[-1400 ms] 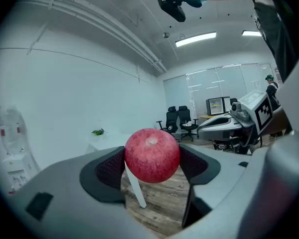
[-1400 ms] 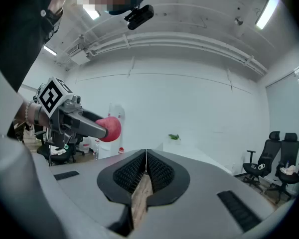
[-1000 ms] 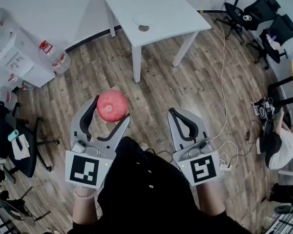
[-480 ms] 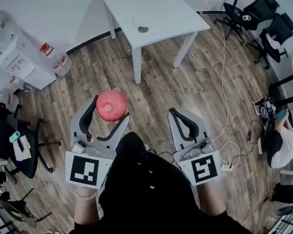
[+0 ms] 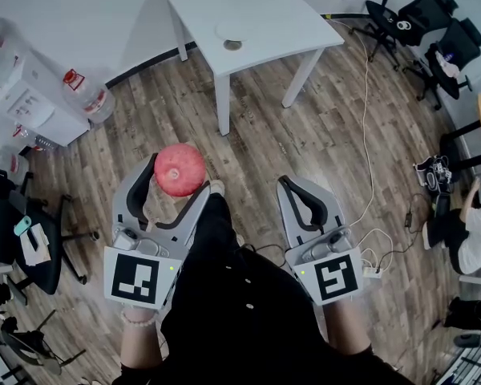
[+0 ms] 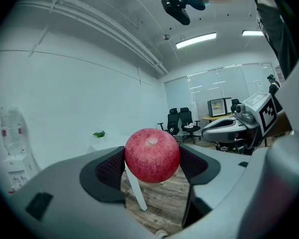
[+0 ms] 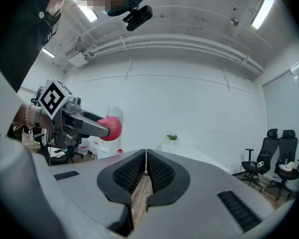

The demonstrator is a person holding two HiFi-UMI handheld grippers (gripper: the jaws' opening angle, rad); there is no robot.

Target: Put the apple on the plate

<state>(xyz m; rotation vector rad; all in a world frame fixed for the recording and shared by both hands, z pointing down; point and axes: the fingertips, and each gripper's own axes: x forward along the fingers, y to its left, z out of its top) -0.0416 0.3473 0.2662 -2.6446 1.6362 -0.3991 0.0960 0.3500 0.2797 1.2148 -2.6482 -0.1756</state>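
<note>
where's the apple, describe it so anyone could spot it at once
Look above the wooden floor at the left gripper. Between its jaws sits the apple, round and red; the right gripper beside it is shut and empty.

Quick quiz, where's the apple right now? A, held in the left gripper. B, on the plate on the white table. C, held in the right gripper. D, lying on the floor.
A: the apple sits clamped between the jaws of the left gripper, while the right gripper is shut and empty.
</note>
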